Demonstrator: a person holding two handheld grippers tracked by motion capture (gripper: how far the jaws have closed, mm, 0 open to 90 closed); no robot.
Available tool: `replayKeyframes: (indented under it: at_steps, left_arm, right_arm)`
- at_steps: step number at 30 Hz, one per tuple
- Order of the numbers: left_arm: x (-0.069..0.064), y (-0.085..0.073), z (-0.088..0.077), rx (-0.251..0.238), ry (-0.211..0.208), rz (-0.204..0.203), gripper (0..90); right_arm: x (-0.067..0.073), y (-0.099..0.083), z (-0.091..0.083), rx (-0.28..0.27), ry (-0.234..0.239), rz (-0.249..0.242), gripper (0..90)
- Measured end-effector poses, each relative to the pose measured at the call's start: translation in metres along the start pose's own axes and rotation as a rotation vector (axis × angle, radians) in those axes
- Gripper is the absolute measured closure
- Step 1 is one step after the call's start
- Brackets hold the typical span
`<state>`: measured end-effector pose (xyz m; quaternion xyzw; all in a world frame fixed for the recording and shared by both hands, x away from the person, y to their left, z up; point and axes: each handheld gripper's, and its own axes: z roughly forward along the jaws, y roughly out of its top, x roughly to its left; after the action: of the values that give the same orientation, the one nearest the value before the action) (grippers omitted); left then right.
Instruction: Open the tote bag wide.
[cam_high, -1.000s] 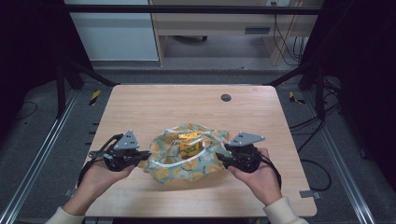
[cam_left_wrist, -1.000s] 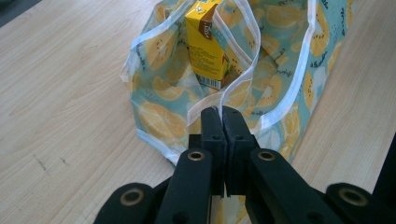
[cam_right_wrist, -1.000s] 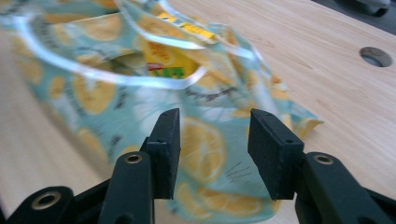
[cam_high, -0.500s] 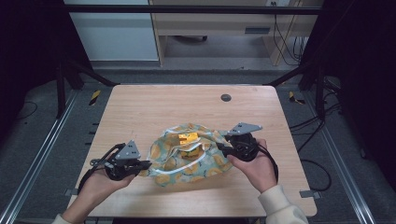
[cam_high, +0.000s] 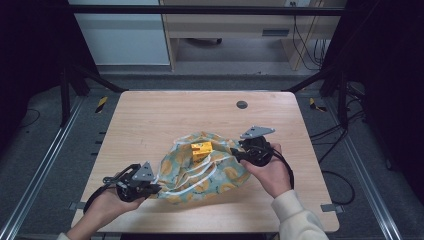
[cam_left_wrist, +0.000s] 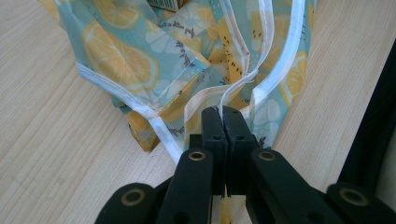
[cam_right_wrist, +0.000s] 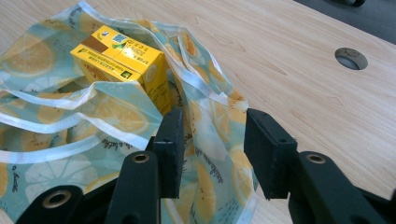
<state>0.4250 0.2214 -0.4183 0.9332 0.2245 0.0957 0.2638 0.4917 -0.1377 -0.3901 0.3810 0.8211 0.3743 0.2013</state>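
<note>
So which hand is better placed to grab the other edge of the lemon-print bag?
Right. The right tool stands open astride the bag fabric beside the yellow carton, jaws just closing. The left tool is already clamped on the white trim.

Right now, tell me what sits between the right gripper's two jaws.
In the right gripper view, a fold of the lemon-print cloth bag lies between the right gripper's jaws, which stand apart; the yellow carton sits beyond them.
</note>
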Motion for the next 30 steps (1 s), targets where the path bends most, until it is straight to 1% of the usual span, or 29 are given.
replayKeyframes:
  at_steps: [11, 14, 18, 21, 25, 30]
  left_arm:
    - [-0.001, -0.004, 0.010, 0.023, -0.016, 0.007, 89.0]
    - [0.000, -0.006, 0.013, 0.037, -0.030, 0.006, 89.0]
    - [-0.002, -0.009, 0.017, 0.062, -0.049, 0.021, 89.0]
    - [-0.002, -0.010, 0.019, 0.069, -0.049, 0.020, 89.0]
    - [-0.001, -0.011, 0.021, 0.069, -0.050, 0.016, 88.8]
    - [-0.001, -0.011, 0.020, 0.066, -0.046, 0.016, 88.8]
  right_arm:
    - [-0.001, 0.003, 0.007, 0.021, -0.002, -0.011, 57.3]
    - [0.000, 0.003, 0.011, 0.037, 0.008, -0.019, 56.4]
    - [0.002, 0.003, 0.017, 0.059, 0.018, -0.029, 54.8]
    - [0.001, 0.004, 0.022, 0.072, 0.022, -0.035, 54.1]
    - [0.001, 0.005, 0.029, 0.083, 0.027, -0.031, 53.3]
    - [0.001, 0.005, 0.035, 0.104, 0.033, -0.041, 53.1]
